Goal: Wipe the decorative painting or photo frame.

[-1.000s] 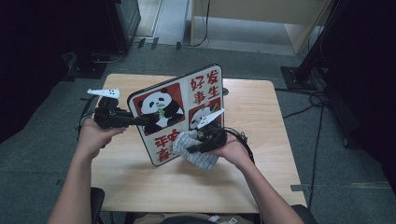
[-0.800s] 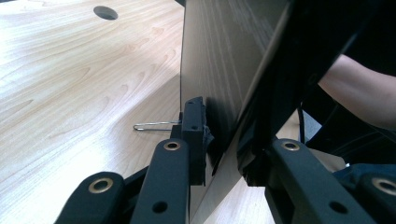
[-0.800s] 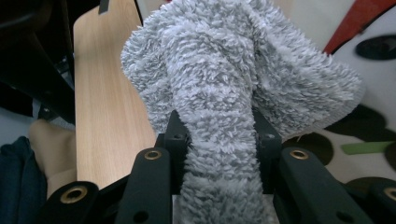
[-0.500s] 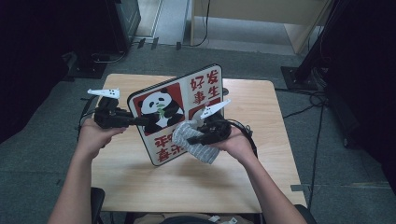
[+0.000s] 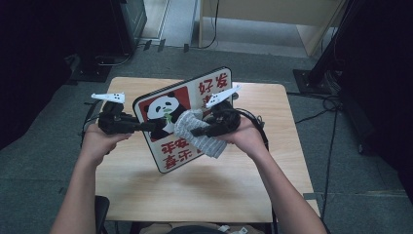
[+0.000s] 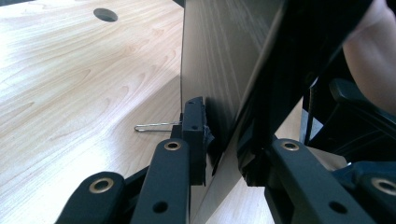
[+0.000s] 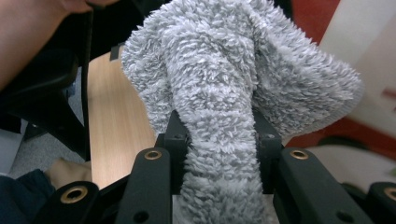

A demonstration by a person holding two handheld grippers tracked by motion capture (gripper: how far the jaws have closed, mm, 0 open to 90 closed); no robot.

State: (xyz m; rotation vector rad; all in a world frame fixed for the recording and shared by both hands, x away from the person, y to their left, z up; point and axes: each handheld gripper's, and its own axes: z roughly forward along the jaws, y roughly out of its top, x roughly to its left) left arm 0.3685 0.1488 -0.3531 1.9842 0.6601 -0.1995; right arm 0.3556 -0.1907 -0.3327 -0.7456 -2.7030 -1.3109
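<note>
Your left gripper (image 5: 148,127) is clamped on the edge of the sign (image 5: 195,97): in the left gripper view its jaws pinch the thin board (image 6: 219,84) from both sides, one pad on the plain back, the other on the printed face. The sign stands tilted off the table (image 5: 272,161), rising ahead of that gripper and leaning toward your right hand.

Your right gripper (image 5: 195,132) holds the cloth (image 5: 187,126). In the right gripper view the grey fluffy cloth (image 7: 233,84) is squeezed between the two jaws and bulges out above and ahead of them, with a tail hanging down between the arms. From above, the cloth lies against the sign's face just beyond the right jaws, beside the panda picture (image 5: 160,109), and the two grippers point toward each other, close together, with the sign's lower part between them.
</note>
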